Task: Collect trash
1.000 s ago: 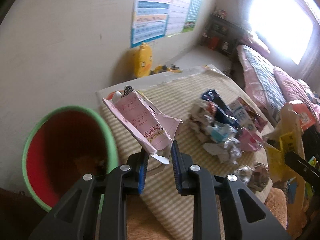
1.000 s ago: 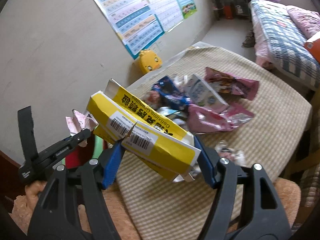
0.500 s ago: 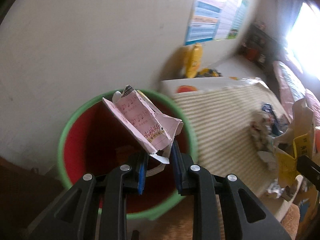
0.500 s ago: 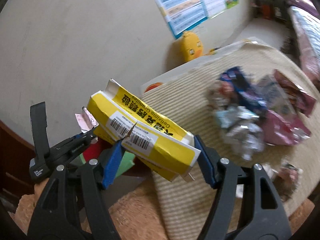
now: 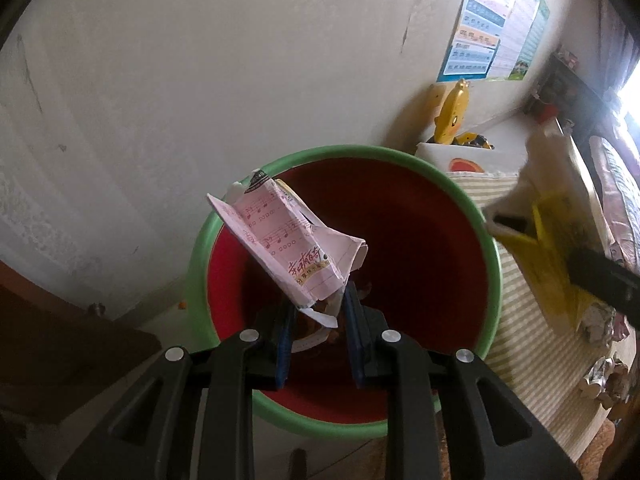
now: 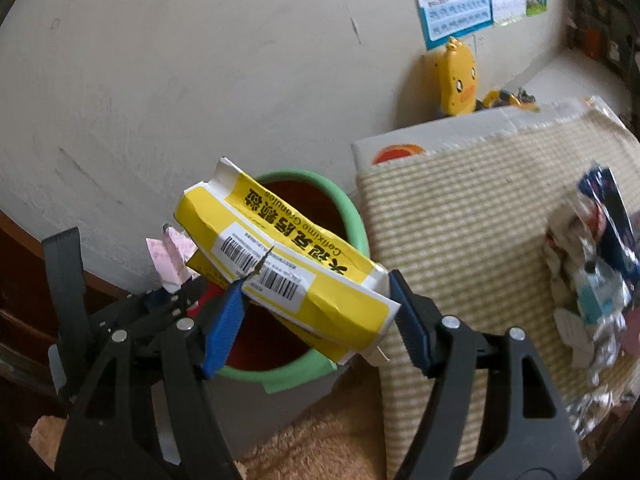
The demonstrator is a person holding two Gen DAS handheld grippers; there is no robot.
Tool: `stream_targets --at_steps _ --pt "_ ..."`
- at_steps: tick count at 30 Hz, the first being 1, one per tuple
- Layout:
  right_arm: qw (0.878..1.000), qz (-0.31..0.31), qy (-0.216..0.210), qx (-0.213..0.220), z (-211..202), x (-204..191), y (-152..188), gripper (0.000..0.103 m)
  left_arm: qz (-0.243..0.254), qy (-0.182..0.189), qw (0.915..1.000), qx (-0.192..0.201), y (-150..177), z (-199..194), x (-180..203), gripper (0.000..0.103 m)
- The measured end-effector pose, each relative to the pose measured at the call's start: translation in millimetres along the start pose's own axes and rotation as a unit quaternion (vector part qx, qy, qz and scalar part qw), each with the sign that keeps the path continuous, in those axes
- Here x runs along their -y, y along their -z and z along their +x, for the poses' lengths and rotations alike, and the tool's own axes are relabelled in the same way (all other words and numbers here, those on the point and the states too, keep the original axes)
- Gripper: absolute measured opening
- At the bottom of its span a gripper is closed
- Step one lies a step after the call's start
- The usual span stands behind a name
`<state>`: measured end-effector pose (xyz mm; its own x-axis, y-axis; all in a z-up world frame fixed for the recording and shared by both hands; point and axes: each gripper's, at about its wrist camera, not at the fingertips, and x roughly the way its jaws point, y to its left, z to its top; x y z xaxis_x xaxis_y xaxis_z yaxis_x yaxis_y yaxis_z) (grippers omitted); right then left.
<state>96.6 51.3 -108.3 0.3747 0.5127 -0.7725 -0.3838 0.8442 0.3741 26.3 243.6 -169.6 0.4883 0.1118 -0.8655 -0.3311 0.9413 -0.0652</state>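
So, progress check: I'd call this somewhere in the middle. Two bits of trash are lifted and sitting right at the bin, but neither has been let go, and there's plenty left to fetch.

Nearest first. The left gripper has its blue-padded fingers drawn close together, pinching the lower edge of a crumpled pink paper carton printed with music notes. That carton hangs directly over the mouth of the round bin with a green rim and dark red inside, so opening the fingers should drop it straight in, I reckon. Something sits at the bottom of the bin, too dark to make out.

The right gripper is spread much wider, fingers clamped on either side of a crushed yellow cardboard medicine box with barcode labels. The box hovers over the near edge of the bin, partly above the opening, partly above the rim. Probably needs a nudge further over before release, or it could catch the rim.

Further out, the striped beige woven mat beside the bin has a heap of crumpled foil and plastic wrappers lying on it, well apart from the bin. That's the leftover work.
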Motion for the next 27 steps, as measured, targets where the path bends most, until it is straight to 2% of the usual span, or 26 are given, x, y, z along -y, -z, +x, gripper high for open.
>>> stream_targets --at_steps 4,7,12,15,17,22,27 --pt "1.000 -0.015 0.008 0.004 3.0 -7.7 -6.5 0.069 -0.003 0.002 1.0000 -0.004 1.0 1.9 -2.8 0.022" --pt "1.000 -0.017 0.012 0.009 3.4 -10.8 -9.6 0.070 -0.004 -0.001 1.0000 -0.004 -0.4 3.9 -3.4 0.028" --pt "1.000 -0.010 0.007 0.007 5.6 -6.7 -9.1 0.075 -0.005 -0.008 0.9999 -0.007 0.8 4.6 -0.9 0.054" --pt "1.000 -0.002 0.002 0.009 5.1 -3.6 -9.2 0.080 -0.002 -0.009 1.0000 -0.002 -1.6 1.8 1.5 0.055" --pt "1.000 -0.002 0.001 0.011 3.8 -2.8 -10.4 0.080 0.001 -0.011 0.9999 0.001 -2.3 0.2 3.2 0.059" --pt "1.000 -0.007 0.004 0.028 -9.6 0.4 -10.1 0.081 -0.001 -0.012 0.9999 0.006 -4.4 -3.7 2.9 0.059" --pt "0.999 0.019 0.006 0.040 -28.1 18.9 -4.9 0.081 0.003 -0.011 0.9999 0.008 -4.7 -5.4 7.1 0.059"
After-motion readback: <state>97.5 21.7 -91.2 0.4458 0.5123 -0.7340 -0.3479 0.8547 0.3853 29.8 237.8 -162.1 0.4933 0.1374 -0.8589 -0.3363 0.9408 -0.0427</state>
